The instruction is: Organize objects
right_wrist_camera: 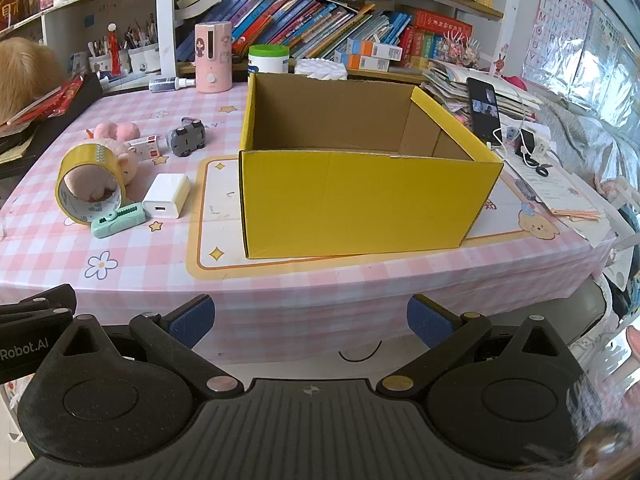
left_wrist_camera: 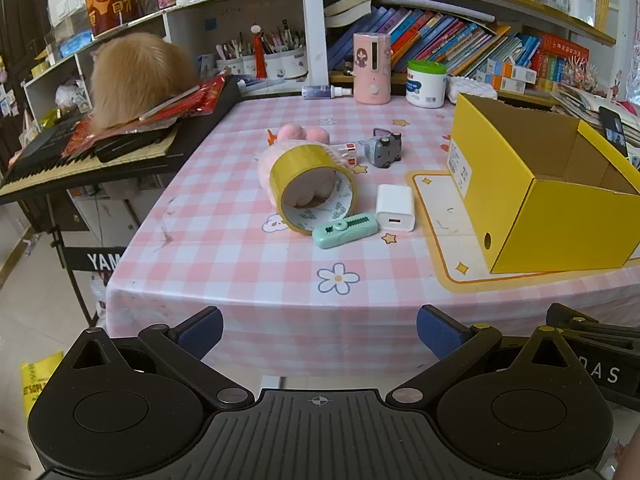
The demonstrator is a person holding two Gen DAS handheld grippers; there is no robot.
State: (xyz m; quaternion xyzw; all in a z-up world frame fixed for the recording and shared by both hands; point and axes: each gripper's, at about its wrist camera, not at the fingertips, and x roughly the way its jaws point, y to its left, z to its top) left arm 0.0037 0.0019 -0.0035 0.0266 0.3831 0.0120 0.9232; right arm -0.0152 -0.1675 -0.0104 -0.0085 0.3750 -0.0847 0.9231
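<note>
On the pink checked tablecloth (left_wrist_camera: 224,248) lies a cluster of small objects: a yellow tape roll (left_wrist_camera: 312,188) (right_wrist_camera: 90,184) on its edge against a pink plush toy (left_wrist_camera: 304,136) (right_wrist_camera: 118,132), a mint green cutter (left_wrist_camera: 345,230) (right_wrist_camera: 118,221), a white charger (left_wrist_camera: 395,207) (right_wrist_camera: 166,196), a grey toy car (left_wrist_camera: 383,148) (right_wrist_camera: 186,136) and a small white and red item (left_wrist_camera: 348,152) (right_wrist_camera: 146,146). An open, empty yellow cardboard box (left_wrist_camera: 560,216) (right_wrist_camera: 360,204) stands to their right. My left gripper (left_wrist_camera: 320,332) and right gripper (right_wrist_camera: 310,322) both hover open before the table's front edge, holding nothing.
A keyboard (left_wrist_camera: 92,152) with red packets and a furry orange shape (left_wrist_camera: 136,76) sits at the left. A pink humidifier (left_wrist_camera: 372,68), a white tub (left_wrist_camera: 426,84) and a spray bottle (left_wrist_camera: 326,91) line the back under bookshelves. A phone (right_wrist_camera: 484,110), cables and papers lie right of the box.
</note>
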